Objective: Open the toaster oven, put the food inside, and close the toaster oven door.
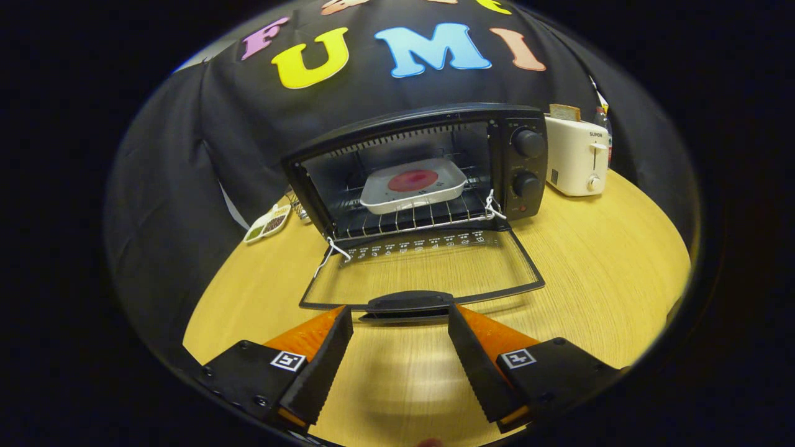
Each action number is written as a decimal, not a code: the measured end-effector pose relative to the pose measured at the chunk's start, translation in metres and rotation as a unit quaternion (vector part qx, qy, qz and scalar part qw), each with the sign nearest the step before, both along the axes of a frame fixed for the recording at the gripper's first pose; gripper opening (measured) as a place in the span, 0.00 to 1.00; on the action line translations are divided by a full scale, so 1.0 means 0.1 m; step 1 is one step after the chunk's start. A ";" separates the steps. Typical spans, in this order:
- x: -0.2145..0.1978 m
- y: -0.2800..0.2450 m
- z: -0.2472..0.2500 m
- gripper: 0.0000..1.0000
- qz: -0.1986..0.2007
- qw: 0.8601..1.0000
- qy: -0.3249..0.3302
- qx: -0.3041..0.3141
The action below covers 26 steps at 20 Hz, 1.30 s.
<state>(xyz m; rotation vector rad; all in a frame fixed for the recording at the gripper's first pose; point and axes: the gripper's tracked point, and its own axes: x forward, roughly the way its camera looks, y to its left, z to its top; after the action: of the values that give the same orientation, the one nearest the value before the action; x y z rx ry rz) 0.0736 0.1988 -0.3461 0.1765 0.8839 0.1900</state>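
Gripper view: tongs (400, 316) level, spread wide, empty, tips flanking the oven door handle (410, 303).

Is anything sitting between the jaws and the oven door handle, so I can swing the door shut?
Nothing visible. The gripper is open, and the door handle lies just ahead, between the fingertips, over bare table. The white dish sits on the rack inside the oven, behind the door's hinge line.

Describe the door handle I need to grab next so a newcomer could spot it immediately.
Start at the black toaster oven on the round wooden table, its glass door folded down flat toward the camera. At the door's near edge sits the curved black plastic handle, just ahead of the open gripper, between its fingertips. Unlike the see-through door pane, it is solid and opaque.
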 end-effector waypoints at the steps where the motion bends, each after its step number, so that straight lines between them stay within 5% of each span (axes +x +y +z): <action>1: -0.02 -0.02 -0.05 0.98 0.005 1.000 0.005 -0.013; 11: -0.06 -0.11 -0.45 0.98 0.016 0.995 0.053 -0.084; 26: 0.00 -0.11 -0.25 0.99 -0.011 0.990 0.009 -0.141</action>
<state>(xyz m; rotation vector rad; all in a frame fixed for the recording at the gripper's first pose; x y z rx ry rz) 0.0740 0.1880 -0.3707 -0.0750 0.9161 0.0420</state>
